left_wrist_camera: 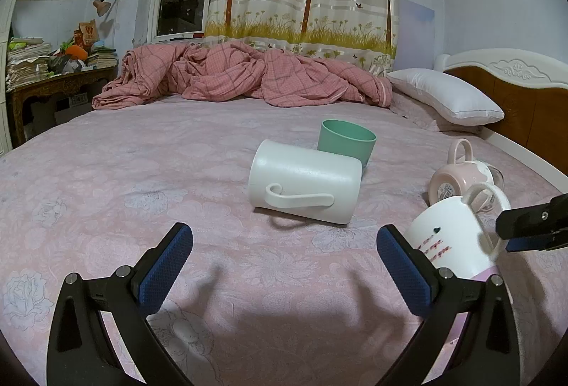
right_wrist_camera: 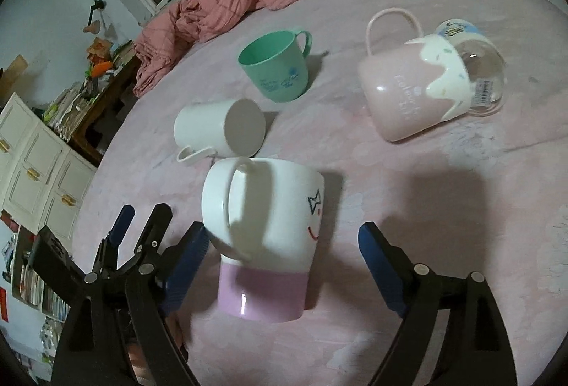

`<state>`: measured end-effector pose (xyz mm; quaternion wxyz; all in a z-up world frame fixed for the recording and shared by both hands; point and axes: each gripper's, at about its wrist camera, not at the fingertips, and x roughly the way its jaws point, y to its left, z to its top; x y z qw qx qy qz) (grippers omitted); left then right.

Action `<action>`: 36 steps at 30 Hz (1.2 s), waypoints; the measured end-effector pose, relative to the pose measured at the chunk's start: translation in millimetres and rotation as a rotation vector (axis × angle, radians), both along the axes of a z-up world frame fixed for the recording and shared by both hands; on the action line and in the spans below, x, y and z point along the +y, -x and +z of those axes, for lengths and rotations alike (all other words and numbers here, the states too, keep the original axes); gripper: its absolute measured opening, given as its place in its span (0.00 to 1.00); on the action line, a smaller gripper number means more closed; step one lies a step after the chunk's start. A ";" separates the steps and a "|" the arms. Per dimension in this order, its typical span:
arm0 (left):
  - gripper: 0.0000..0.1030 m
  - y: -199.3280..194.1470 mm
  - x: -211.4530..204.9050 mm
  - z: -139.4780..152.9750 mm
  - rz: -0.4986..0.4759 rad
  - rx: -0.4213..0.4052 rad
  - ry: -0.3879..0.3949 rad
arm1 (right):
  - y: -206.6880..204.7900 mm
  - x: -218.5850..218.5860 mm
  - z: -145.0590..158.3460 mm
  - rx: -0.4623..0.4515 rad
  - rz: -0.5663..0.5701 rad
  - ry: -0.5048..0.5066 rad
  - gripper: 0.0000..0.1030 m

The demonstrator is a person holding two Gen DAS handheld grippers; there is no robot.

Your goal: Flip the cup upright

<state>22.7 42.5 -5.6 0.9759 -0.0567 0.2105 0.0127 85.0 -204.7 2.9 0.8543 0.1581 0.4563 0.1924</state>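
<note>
A white mug with a pink band (right_wrist_camera: 262, 244) and a smiley face lies between the open fingers of my right gripper (right_wrist_camera: 280, 251), handle facing up; nothing grips it. It shows at the right of the left wrist view (left_wrist_camera: 451, 240). My left gripper (left_wrist_camera: 284, 262) is open and empty above the bedsheet, in front of a plain white cup (left_wrist_camera: 305, 185) lying on its side. That cup also shows in the right wrist view (right_wrist_camera: 220, 130). My left gripper's fingers (right_wrist_camera: 142, 226) show at the lower left of the right wrist view.
A green cup (right_wrist_camera: 275, 66) stands upright behind the white one. A pink and white mug (right_wrist_camera: 415, 91) lies on its side beside a clear glass (right_wrist_camera: 479, 73). A crumpled pink blanket (left_wrist_camera: 241, 73), a pillow (left_wrist_camera: 447, 95) and a headboard (left_wrist_camera: 514, 91) edge the bed.
</note>
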 end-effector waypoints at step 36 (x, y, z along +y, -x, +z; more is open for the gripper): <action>1.00 39.0 -5.7 16.3 0.041 -0.209 -0.048 | 58.6 -27.7 -15.1 -0.567 -0.177 0.422 1.00</action>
